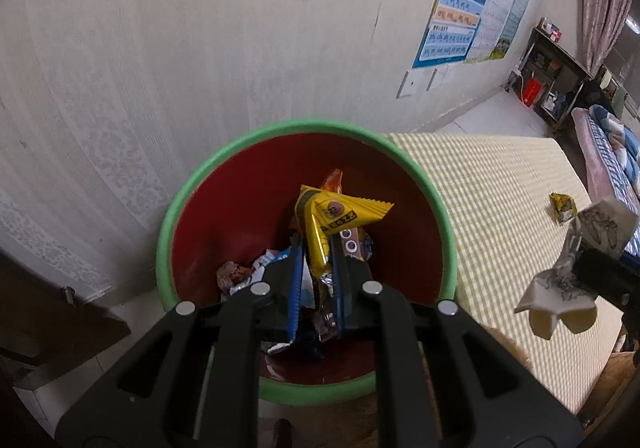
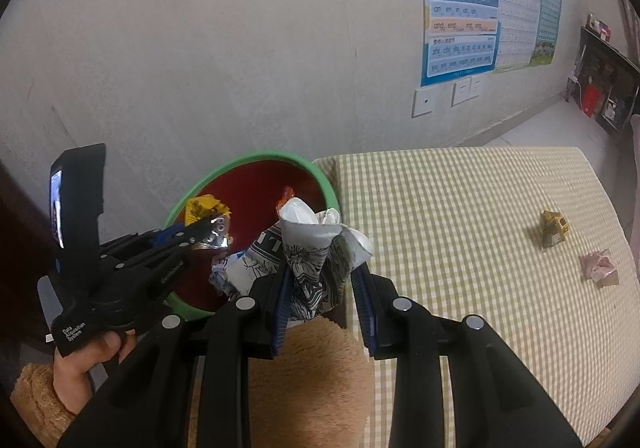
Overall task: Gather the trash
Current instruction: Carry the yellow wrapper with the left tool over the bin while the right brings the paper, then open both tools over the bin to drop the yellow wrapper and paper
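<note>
A bin with a green rim (image 1: 280, 126) and a red inside stands against the wall beside the checked table (image 1: 500, 188). My left gripper (image 1: 316, 244) hangs over the bin's mouth, shut on a yellow snack wrapper (image 1: 340, 214); several wrappers (image 1: 236, 274) lie at the bottom. In the right wrist view my right gripper (image 2: 322, 268) is shut on a crumpled white wrapper with black line drawings (image 2: 316, 248), held at the bin's rim (image 2: 256, 158) near the table edge. The left gripper (image 2: 216, 230) shows there too, over the bin.
On the checked table (image 2: 460, 208) lie a crumpled yellow wrapper (image 2: 554, 234) and a crumpled pink wrapper (image 2: 600, 268) at the right. A hand in a fuzzy tan sleeve (image 2: 72, 372) holds the left gripper. Posters (image 2: 460, 4) hang on the wall; a dark shelf (image 1: 552, 80) stands far right.
</note>
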`<act>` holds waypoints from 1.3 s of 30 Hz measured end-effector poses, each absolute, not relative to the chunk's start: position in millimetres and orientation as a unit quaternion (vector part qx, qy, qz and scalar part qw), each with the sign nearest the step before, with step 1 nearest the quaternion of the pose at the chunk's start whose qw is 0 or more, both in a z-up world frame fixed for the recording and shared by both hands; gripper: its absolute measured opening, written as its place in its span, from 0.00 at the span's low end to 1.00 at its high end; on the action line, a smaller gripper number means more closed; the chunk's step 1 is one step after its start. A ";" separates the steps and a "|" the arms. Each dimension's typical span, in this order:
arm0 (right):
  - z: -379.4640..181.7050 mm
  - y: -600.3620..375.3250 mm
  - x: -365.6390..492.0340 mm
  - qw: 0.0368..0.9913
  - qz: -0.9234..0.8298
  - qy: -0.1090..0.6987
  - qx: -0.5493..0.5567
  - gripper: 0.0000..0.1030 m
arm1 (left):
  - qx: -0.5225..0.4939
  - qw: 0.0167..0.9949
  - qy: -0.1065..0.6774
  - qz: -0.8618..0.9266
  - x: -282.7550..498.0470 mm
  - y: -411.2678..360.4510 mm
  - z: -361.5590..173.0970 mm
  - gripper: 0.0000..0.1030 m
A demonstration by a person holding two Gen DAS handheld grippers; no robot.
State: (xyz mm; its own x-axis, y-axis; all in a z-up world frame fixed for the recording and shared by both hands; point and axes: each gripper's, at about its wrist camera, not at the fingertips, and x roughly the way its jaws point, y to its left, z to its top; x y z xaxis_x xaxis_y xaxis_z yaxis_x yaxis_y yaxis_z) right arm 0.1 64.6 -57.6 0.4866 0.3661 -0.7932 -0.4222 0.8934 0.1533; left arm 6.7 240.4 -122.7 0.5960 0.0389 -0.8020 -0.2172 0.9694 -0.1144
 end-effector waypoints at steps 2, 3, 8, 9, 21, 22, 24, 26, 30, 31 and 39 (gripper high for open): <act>-57.8 68.1 1.6 0.860 0.232 0.453 -0.030 0.29 | -0.100 0.885 0.448 0.072 8.8 241.2 -124.9 0.12; -57.2 70.3 3.2 0.861 0.234 0.451 -0.030 0.29 | -0.098 0.885 0.448 0.074 8.8 242.1 -125.4 0.12; -55.6 82.9 9.3 0.860 0.240 0.447 -0.045 0.29 | -0.106 0.880 0.456 0.078 7.3 249.3 -130.9 0.12; -55.1 83.9 10.5 0.861 0.241 0.445 -0.045 0.29 | -0.105 0.880 0.456 0.079 6.3 250.2 -131.1 0.12; -62.9 88.5 18.1 0.859 0.244 0.447 -0.055 0.29 | -0.102 0.880 0.454 0.090 9.3 253.1 -130.4 0.12; -64.2 89.8 18.2 0.858 0.245 0.449 -0.055 0.29 | -0.103 0.880 0.455 0.090 9.9 252.6 -130.9 0.12; -66.2 90.7 19.0 0.856 0.247 0.451 -0.054 0.29 | -0.105 0.879 0.456 0.089 11.2 252.3 -132.9 0.12; -68.4 90.8 21.7 0.853 0.249 0.455 -0.051 0.29 | -0.106 0.878 0.458 0.088 12.4 252.9 -135.2 0.12; -70.2 91.8 26.0 0.852 0.248 0.457 -0.051 0.29 | -0.105 0.878 0.460 0.087 15.5 253.5 -137.4 0.12; -70.3 93.2 27.0 0.852 0.250 0.457 -0.053 0.29 | -0.105 0.878 0.460 0.087 15.9 253.5 -138.2 0.12; -74.4 110.4 27.1 0.841 0.281 0.457 -0.073 0.57 | -0.118 0.879 0.449 0.105 13.2 260.4 -136.5 0.46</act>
State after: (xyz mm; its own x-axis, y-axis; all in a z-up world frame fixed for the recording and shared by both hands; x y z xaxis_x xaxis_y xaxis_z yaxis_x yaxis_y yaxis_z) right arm 27.1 110.4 -74.4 0.4241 0.4058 -0.8096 -0.5399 0.8311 0.1338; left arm 13.2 260.4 -136.5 0.5744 0.0799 -0.8147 -0.2910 0.9501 -0.1120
